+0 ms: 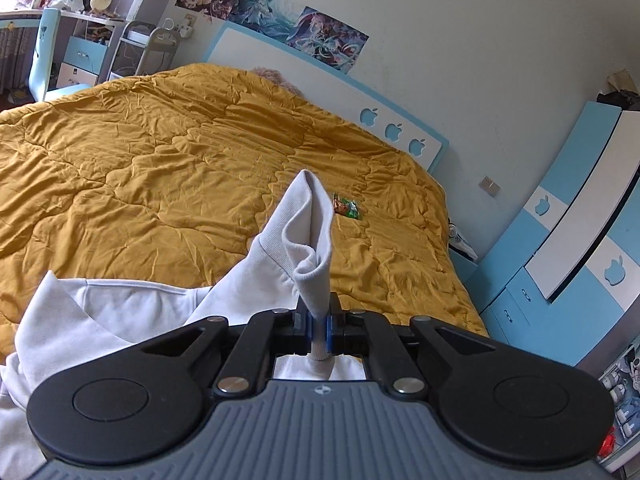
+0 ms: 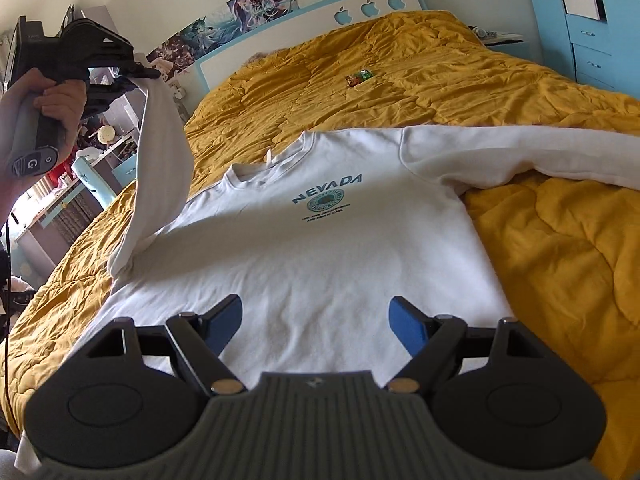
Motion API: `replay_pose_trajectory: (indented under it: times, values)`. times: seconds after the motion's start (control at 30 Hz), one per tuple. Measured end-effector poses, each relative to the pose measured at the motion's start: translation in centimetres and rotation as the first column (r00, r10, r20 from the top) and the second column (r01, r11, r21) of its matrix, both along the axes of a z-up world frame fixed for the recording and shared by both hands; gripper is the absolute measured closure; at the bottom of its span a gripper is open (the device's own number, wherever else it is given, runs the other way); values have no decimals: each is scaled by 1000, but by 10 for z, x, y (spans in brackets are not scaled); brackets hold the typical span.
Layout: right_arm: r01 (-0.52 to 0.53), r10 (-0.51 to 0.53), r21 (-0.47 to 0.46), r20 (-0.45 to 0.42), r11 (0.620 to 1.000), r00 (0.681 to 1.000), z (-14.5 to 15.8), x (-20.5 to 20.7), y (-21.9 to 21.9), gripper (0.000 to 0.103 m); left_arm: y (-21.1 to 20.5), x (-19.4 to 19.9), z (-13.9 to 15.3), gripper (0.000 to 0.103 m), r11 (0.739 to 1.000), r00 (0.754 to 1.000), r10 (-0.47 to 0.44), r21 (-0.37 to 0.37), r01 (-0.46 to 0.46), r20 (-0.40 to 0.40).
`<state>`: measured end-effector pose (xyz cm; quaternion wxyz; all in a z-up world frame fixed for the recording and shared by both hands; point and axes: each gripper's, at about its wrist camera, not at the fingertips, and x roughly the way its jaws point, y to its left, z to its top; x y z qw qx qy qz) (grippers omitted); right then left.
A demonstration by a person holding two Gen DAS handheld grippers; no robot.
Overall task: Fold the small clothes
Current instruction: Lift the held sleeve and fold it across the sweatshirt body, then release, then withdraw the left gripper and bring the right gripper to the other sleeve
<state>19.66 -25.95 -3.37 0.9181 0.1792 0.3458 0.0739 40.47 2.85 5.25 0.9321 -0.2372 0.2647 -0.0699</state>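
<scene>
A white sweatshirt (image 2: 304, 256) with a blue NEVADA print lies face up on the mustard quilt (image 2: 540, 248). My left gripper (image 1: 319, 326) is shut on the ribbed cuff of its sleeve (image 1: 308, 224), which stands up past the blue pads. In the right wrist view that gripper (image 2: 138, 74) shows at upper left in a hand, holding the sleeve (image 2: 156, 168) lifted off the bed. The other sleeve (image 2: 520, 152) lies stretched to the right. My right gripper (image 2: 316, 326) is open above the sweatshirt's lower body, with nothing between its fingers.
A small green and orange packet (image 2: 359, 77) lies on the quilt near the white and blue headboard (image 2: 360, 10). A blue wardrobe (image 1: 560, 232) stands to the right of the bed. A desk and a blue chair (image 1: 44, 60) sit beyond the bed's far side.
</scene>
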Motion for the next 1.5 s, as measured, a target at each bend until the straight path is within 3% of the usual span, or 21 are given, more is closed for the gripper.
replay_pose_trajectory:
  times: [0.1,0.2,0.27,0.33,0.4,0.47,0.63,0.8,0.9,1.03,1.17,1.3,1.43,1.5]
  values:
    - [19,-19,57,-9,998,1000,-4,1,-10,26,-17,4,-8,97,999,999,-37,-15,36,-16]
    - [28,-27,77,-22,997,999,-8,3,-12,26,-24,9,-18,97,995,997,-65,-76,61,-42]
    - [29,-28,63,-26,998,999,-9,2,-11,26,-32,14,-26,89,986,988,-135,-112,126,-75]
    - [29,-27,63,-34,998,999,-11,3,-11,26,-43,15,-32,64,966,964,-240,-124,227,-111]
    - [38,-35,68,-42,997,999,-14,4,-12,26,-49,7,-31,55,943,942,-324,-115,313,-91]
    - [50,-46,67,-53,997,998,-17,3,-13,26,-49,-3,-24,50,936,938,-344,-94,338,-54]
    - [47,-44,57,-47,997,998,-15,2,-10,26,-38,-21,-2,48,947,947,-319,-42,318,-41]
    - [38,-37,40,-32,998,999,-15,0,-4,26,-6,-47,15,43,963,975,-220,147,224,-38]
    - [42,-41,54,-23,998,999,-15,-1,-4,26,21,-66,19,42,947,991,-129,292,135,-40]
    - [56,-56,74,0,996,998,-9,-4,-5,26,53,-82,11,41,897,998,-30,440,47,-47]
    - [101,-100,141,-13,985,995,-1,-5,-11,26,82,-90,-13,41,899,994,29,438,20,-104]
    - [136,-134,136,-22,981,991,9,-13,-19,26,96,-99,-41,41,914,986,51,405,17,-158]
    - [230,-229,187,-24,955,973,19,-24,-55,26,90,-119,-64,41,912,981,102,410,-25,-167]
    - [290,-289,216,-36,932,957,23,-31,-83,32,80,-130,-71,42,913,982,99,407,-25,-160]
